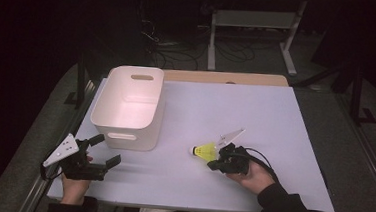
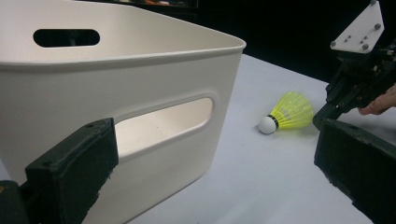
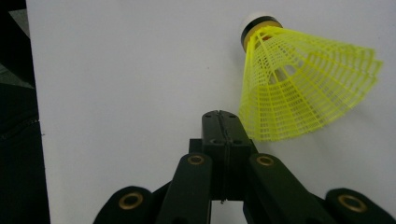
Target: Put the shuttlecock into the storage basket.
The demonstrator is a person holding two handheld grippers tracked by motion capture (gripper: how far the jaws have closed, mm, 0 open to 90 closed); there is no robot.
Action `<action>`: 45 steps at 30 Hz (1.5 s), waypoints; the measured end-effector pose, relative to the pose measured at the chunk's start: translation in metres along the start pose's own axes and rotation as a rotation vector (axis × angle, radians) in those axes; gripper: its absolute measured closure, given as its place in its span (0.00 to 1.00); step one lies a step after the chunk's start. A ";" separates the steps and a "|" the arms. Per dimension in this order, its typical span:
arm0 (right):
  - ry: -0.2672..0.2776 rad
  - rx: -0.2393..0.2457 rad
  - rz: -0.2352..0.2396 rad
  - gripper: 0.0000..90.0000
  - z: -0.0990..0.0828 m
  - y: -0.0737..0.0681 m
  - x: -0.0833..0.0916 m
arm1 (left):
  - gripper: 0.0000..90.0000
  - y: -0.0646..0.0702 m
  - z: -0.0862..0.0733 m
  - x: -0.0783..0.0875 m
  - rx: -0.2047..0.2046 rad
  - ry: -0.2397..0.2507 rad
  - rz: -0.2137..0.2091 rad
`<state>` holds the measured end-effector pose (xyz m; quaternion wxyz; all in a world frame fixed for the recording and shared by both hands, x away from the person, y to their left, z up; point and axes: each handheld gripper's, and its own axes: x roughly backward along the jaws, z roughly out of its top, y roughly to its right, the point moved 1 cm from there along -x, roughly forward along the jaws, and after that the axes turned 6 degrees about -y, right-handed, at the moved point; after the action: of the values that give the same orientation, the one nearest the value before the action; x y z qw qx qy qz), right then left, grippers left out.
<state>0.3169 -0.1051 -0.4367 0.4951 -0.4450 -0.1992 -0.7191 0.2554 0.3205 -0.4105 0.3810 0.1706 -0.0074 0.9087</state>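
A yellow shuttlecock [image 1: 204, 150] with a white cork tip lies on its side on the white table top [image 1: 236, 109]. My right gripper [image 1: 212, 165] is shut with nothing between its jaws, and its tip rests just beside the shuttlecock's skirt. In the right gripper view the closed jaws [image 3: 219, 116] sit by the skirt's edge [image 3: 303, 79]. My left gripper [image 1: 106, 150] stands open near the table's front left corner, close to the white bin [image 1: 124, 131]. The left gripper view has the bin's wall [image 2: 140, 84], the shuttlecock [image 2: 289, 113] and the right gripper [image 2: 322, 119] beyond.
The white bin has slot handles and stands at the table's left, looking empty inside. A strip of wooden table [image 1: 228, 77] runs behind the white top. Cables and a white metal frame [image 1: 252, 20] are on the dark floor beyond.
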 end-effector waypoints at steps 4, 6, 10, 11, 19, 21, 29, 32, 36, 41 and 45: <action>-0.005 -0.010 -0.017 0.99 0.000 0.004 0.001 | 0.00 0.000 0.000 0.000 0.000 0.000 -0.001; -0.001 -0.023 -0.017 0.99 0.001 0.006 0.001 | 0.00 0.000 0.000 0.000 0.000 -0.001 -0.001; 0.001 -0.034 -0.025 0.99 0.001 0.010 0.002 | 0.00 0.000 0.000 0.000 -0.002 -0.002 -0.002; 0.001 -0.033 -0.030 0.99 0.002 0.012 0.003 | 0.00 0.000 0.000 0.000 -0.002 -0.003 -0.002; -0.001 -0.049 -0.047 0.99 0.011 0.023 0.000 | 0.00 0.000 0.000 0.000 -0.001 -0.003 -0.003; 0.010 -0.050 -0.056 0.99 0.012 0.026 0.000 | 0.00 0.000 0.000 0.000 -0.001 -0.003 -0.003; 0.032 -0.076 -0.064 0.99 0.020 0.039 0.002 | 0.00 0.000 0.000 0.000 0.001 -0.003 -0.005; 0.034 -0.076 -0.052 0.99 0.023 0.041 -0.001 | 0.00 0.000 0.000 0.000 0.002 -0.002 -0.006; 0.019 -0.070 -0.043 0.99 0.024 0.042 -0.005 | 0.00 0.000 0.000 0.000 0.004 0.000 -0.007; 0.012 -0.087 -0.056 0.99 0.028 0.052 -0.005 | 0.00 0.000 0.000 0.000 0.003 -0.001 -0.007; 0.020 -0.085 -0.073 0.99 0.032 0.057 -0.002 | 0.00 0.000 0.000 0.000 0.002 -0.002 -0.007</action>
<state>0.3818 -0.1052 -0.4300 0.4511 -0.4509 -0.1797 -0.7490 0.2557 0.3205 -0.4104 0.3842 0.1719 -0.0062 0.9071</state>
